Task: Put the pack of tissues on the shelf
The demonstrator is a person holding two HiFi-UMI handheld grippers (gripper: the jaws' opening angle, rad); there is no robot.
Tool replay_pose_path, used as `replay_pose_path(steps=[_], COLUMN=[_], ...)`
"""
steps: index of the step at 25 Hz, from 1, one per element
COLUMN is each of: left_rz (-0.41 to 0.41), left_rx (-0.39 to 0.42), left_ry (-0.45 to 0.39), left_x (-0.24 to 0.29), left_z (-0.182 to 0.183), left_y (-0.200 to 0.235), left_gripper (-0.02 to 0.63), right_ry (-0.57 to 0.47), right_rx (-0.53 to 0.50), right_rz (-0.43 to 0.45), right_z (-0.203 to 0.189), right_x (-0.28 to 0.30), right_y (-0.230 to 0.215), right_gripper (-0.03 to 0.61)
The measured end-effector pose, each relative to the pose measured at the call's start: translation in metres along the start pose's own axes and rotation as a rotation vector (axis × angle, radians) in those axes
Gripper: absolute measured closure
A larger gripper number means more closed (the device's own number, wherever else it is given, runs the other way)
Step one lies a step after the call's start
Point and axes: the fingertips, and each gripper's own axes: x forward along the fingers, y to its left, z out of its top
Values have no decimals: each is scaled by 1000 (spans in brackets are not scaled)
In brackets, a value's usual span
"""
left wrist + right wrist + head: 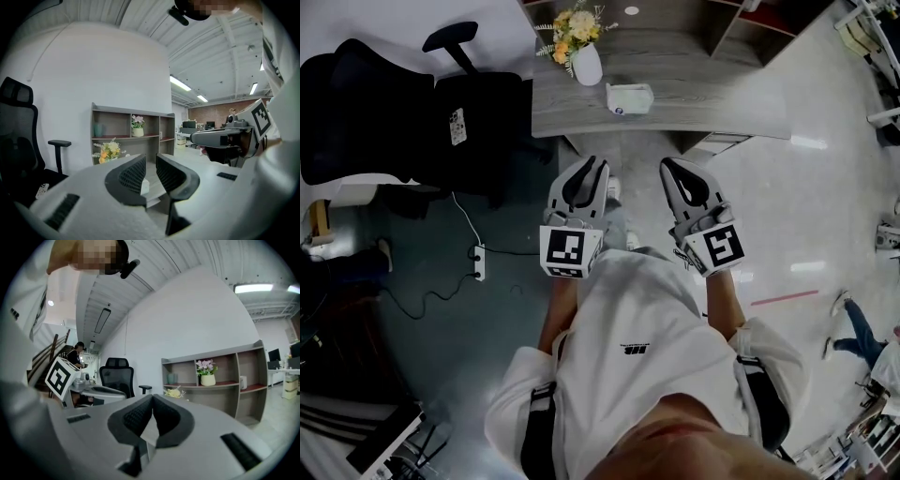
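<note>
Furniture fills the upper part of the head view: a black office chair (384,112) at the left, a long grey table (703,94) across the middle, and the shelf (741,28) beyond the table's far edge. The person stands back from the table's near edge, with both grippers held up in front of the chest and well apart from everything on it.

The left gripper (593,169) has its jaws a little apart with nothing between them. The right gripper (670,169) has its jaw tips pressed together, also on nothing. A vase of flowers (581,47) stands on the table, and the pack of tissues (629,97) lies just beside it, toward the near edge. The pack is untouched and not yet on the shelf.

Several risks follow from this layout. The vase is close to the pack, so a wide or slanted approach could knock it over. The left gripper's narrow gap looks too small for the pack, and the right one is closed, so either would push the pack along the table unless opened first. The pack is soft, and a shallow pinch may slip during the lift to the shelf.
</note>
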Motion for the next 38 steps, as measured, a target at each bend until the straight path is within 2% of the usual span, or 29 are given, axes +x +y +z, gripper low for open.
replay_pose_path(steps=[8, 12, 26, 38], left_rz=[-20, -37, -126, -190], left_rx=[-4, -16, -14, -17], left_ry=[63, 81, 139, 218], left_x=[32, 50, 111, 145], left_z=[-23, -30, -51, -84], left_y=[31, 45, 75, 92], left_gripper=[529, 529, 529, 529], right_ry=[59, 154, 207, 279], right_rx=[-6, -4, -19, -8], right_rz=[-28, -57, -117, -153], right_z=[-19, -44, -60, -94], right_x=[38, 52, 106, 136], right_y=[-20, -34, -64, -78], right_gripper=[551, 551, 551, 551])
